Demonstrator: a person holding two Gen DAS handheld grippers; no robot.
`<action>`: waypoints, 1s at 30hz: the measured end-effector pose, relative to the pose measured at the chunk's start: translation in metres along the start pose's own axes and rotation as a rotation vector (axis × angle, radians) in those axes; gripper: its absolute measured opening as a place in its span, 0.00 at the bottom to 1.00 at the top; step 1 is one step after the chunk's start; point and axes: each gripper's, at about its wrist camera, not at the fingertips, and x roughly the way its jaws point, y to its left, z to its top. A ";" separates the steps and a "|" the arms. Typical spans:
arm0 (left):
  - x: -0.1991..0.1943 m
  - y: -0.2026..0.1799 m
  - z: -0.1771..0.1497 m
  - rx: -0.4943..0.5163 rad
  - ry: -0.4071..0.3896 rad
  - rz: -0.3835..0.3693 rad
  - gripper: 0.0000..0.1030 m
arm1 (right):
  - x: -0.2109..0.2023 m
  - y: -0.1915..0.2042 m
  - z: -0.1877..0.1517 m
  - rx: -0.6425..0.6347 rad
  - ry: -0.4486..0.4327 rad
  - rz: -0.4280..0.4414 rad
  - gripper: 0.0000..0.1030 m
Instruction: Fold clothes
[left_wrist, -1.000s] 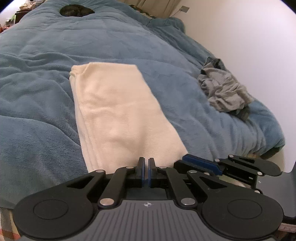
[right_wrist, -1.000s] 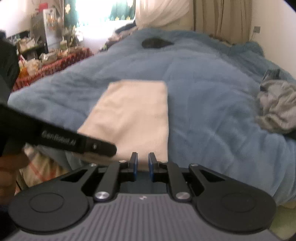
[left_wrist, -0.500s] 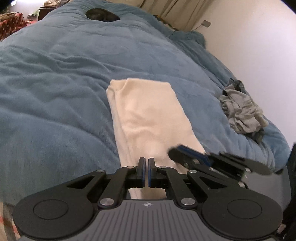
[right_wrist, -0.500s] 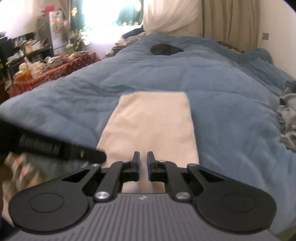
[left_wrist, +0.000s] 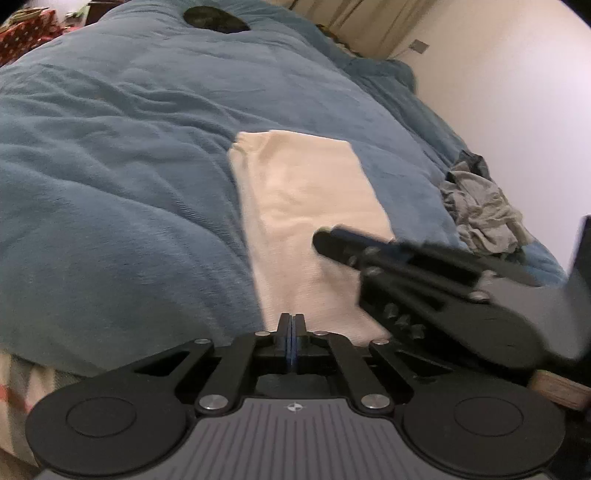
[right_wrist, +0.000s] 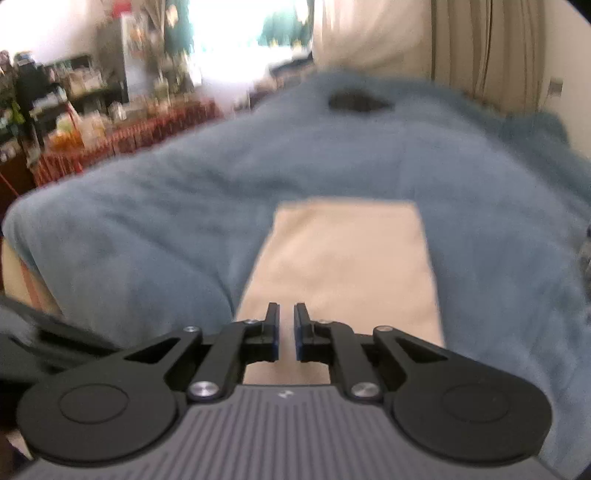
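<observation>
Jaws of left gripper (left_wrist: 292, 325) pressed together, empty; right gripper (right_wrist: 286, 325) jaws nearly together, narrow gap, nothing between. Folded cream garment (left_wrist: 306, 221) lies flat on blue duvet (left_wrist: 129, 166), dead ahead at 12 o'clock. Crumpled grey clothes (left_wrist: 480, 210) at 2 o'clock near wall. Right gripper crosses the cream garment's near end at 3 o'clock in left view. Both point downward.
</observation>
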 end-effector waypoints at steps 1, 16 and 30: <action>-0.005 0.006 0.001 -0.015 -0.008 -0.003 0.05 | -0.005 0.001 -0.006 -0.009 -0.011 0.000 0.08; -0.008 0.011 0.020 -0.086 -0.035 -0.093 0.22 | -0.084 -0.024 -0.040 0.014 -0.022 0.007 0.10; 0.005 0.003 0.002 -0.055 0.087 -0.072 0.23 | -0.088 -0.073 -0.071 0.071 0.005 -0.059 0.11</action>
